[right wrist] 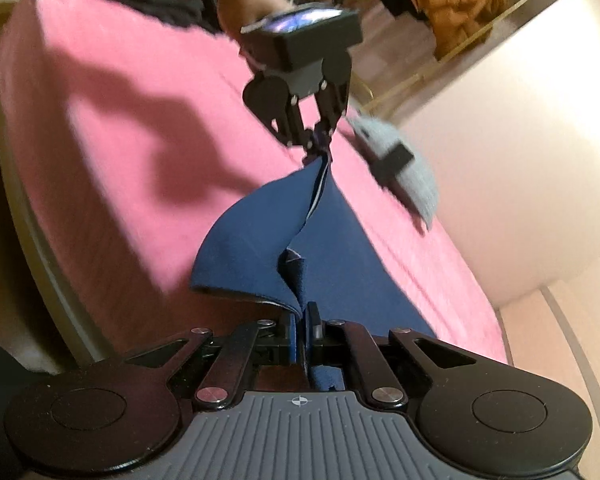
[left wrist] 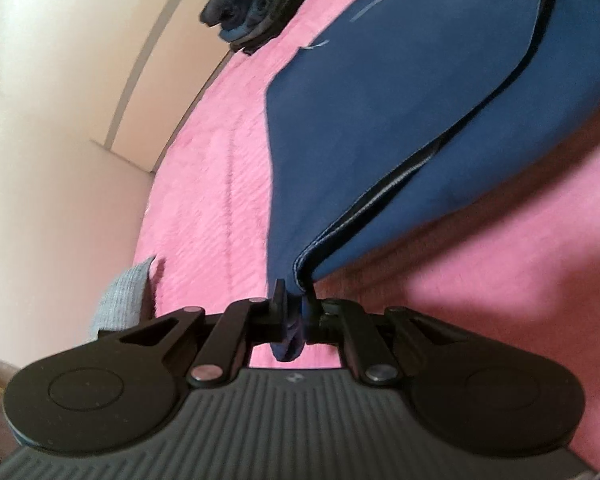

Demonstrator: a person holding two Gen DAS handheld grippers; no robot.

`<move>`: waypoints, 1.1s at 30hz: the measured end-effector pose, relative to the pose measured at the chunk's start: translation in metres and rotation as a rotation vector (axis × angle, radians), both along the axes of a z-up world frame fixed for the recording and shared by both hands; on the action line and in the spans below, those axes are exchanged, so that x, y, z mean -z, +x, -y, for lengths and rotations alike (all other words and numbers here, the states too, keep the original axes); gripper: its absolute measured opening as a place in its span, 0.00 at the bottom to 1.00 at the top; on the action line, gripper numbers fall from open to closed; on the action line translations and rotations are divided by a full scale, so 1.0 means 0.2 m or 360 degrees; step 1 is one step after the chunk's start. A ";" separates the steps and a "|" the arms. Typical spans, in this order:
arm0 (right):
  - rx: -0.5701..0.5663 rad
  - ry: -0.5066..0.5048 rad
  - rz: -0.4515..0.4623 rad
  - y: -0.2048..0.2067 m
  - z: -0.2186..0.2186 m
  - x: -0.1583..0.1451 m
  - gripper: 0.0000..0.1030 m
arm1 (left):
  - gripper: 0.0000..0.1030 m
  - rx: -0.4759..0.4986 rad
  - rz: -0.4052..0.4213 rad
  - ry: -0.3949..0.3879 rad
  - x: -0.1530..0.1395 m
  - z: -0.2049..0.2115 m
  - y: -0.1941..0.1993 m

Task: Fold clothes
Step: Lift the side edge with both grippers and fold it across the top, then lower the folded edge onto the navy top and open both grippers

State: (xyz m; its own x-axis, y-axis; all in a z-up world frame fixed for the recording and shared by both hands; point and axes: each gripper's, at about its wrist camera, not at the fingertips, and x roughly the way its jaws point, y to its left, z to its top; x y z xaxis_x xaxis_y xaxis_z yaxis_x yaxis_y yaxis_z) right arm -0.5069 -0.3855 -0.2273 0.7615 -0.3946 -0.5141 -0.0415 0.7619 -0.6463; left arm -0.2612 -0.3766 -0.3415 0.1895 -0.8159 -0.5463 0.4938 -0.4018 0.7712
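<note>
Claws both clamped on blue garment (left wrist: 380,128): left claw (left wrist: 294,312) & right claw (right wrist: 302,320), over pink bed (right wrist: 120,140).

1. No words, brand names or numbers can be read in either view.
2. The only sign is a small crosshair mark (right wrist: 299,401) on the ribbed grey body of the right tongs (right wrist: 300,322), centred near the body's front edge.

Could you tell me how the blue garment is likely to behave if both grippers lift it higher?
The blue garment will probably stay floppy: it already sags between the left gripper and right gripper. It looks light, since small pinches carry it. Its free edge may drag on the pink bedspread.
</note>
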 end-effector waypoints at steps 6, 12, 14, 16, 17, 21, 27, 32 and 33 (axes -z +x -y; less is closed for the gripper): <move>-0.0072 0.0157 0.0160 0.00 -0.09 -0.12 0.02 | 0.05 -0.0126 -0.0021 0.0002 -0.14 -0.25 0.08; 0.0198 0.0401 0.0458 -0.12 0.11 -0.27 0.02 | 0.05 -0.0029 0.0076 -0.0067 -0.42 -0.04 -0.05; 0.0355 0.0536 0.0579 -0.19 0.26 -0.32 0.02 | 0.05 0.0036 0.0103 -0.0077 -0.53 0.13 -0.12; 0.0534 0.0717 0.0689 -0.28 0.44 -0.33 0.02 | 0.05 0.0102 0.0127 -0.0054 -0.60 0.32 -0.20; 0.0622 0.0815 0.0735 -0.32 0.53 -0.32 0.02 | 0.05 0.0141 0.0137 -0.0032 -0.63 0.43 -0.24; 0.0926 0.1212 0.0852 -0.44 0.85 -0.16 0.02 | 0.05 0.0297 0.0150 0.0122 -0.56 0.89 -0.41; 0.1189 0.1688 0.0887 -0.53 1.13 0.11 0.02 | 0.05 0.0436 0.0188 0.0447 -0.13 1.43 -0.61; 0.1246 0.1885 0.0977 -0.62 1.23 0.13 0.01 | 0.05 0.0448 0.0142 0.0613 0.09 1.57 -0.62; 0.1255 0.1900 0.0987 -0.64 1.24 0.13 0.01 | 0.06 0.0444 0.0110 0.0624 0.09 1.59 -0.61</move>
